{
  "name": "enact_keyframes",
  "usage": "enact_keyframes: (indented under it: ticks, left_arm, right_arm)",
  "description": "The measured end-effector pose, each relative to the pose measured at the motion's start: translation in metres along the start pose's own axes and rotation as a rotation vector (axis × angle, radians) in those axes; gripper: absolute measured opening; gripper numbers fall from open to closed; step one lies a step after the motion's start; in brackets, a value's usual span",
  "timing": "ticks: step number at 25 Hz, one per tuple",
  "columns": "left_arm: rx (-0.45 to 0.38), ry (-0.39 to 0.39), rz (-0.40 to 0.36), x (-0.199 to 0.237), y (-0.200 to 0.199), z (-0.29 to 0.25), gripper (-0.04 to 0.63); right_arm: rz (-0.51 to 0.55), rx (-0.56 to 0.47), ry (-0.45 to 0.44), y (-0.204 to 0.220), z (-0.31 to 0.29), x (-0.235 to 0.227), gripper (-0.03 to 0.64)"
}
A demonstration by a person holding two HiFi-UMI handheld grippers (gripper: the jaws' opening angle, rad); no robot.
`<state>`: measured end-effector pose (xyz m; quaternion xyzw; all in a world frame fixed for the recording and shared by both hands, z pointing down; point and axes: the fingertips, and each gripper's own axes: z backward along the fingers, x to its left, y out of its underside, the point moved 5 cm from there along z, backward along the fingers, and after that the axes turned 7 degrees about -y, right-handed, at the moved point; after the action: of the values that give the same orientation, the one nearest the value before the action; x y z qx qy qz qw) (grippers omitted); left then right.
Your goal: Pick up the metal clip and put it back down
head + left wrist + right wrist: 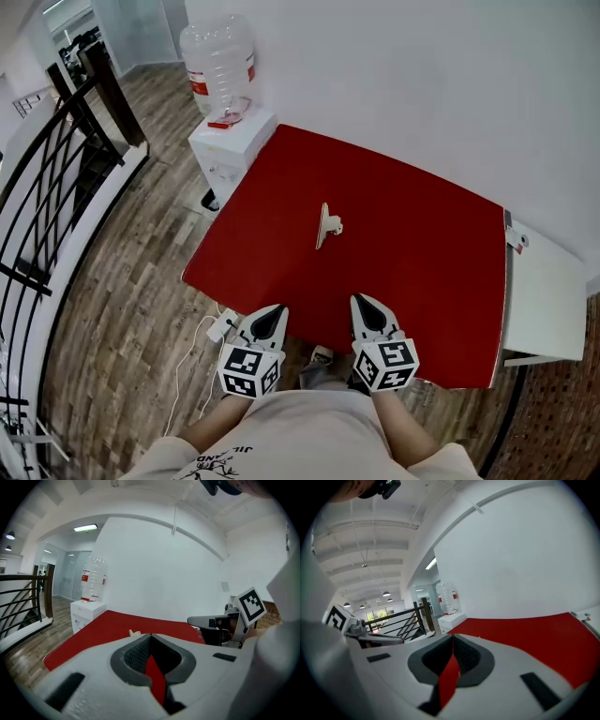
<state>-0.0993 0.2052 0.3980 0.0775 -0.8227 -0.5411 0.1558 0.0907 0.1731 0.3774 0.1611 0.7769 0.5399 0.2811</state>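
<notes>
Near the middle of the frame in the head view, a flat, pale brass-coloured metal clip point(327, 227) is seen lying on the red rectangular counter point(422, 272). Its long axis is set almost straight up and down the frame, leaning slightly right at the top, and its short lugs are turned toward the right of the frame. It is touched by nothing and lies well apart from both tongs. In the left gripper view the metal clip is made out as a small pale shape just left of the jaw tips.

Near the lower edge of the counter, the white left tongs point(277, 309) and the white right tongs point(360, 301) are held side by side, tips pointed up the frame, each bearing a cube of black-and-white square markers. In each gripper view the jaws are seen brought fully together at the tips, with nothing caught between them.

At the upper left, a clear plastic water bottle point(217, 61) with a red label is stood upside down on a white dispenser point(230, 145); the label's print is too small to be read. Dark lettering is printed on the pale shirt point(281, 441) at the bottom of the frame, but only part is shown and it cannot be read with certainty. A white side table point(548, 291) is set against the counter's right edge, and a black railing point(47, 159) is seen over the wood-plank floor point(131, 309) at the left.
</notes>
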Motion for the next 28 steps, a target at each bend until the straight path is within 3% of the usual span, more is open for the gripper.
enact_keyframes:
  ticks: [6, 13, 28]
  left_arm:
    - [-0.022, -0.012, -0.012, -0.018, -0.030, -0.053, 0.005]
    - [0.019, -0.029, -0.008, -0.008, -0.034, -0.077, 0.005]
    - [0.061, 0.033, -0.014, 0.028, -0.057, -0.129, 0.005]
  right_arm:
    - [-0.045, 0.084, -0.033, -0.005, -0.027, -0.048, 0.006]
    - [-0.031, 0.160, -0.026, 0.004, -0.052, -0.063, 0.005]
    - [-0.075, 0.149, 0.032, -0.008, -0.096, -0.076, 0.005]
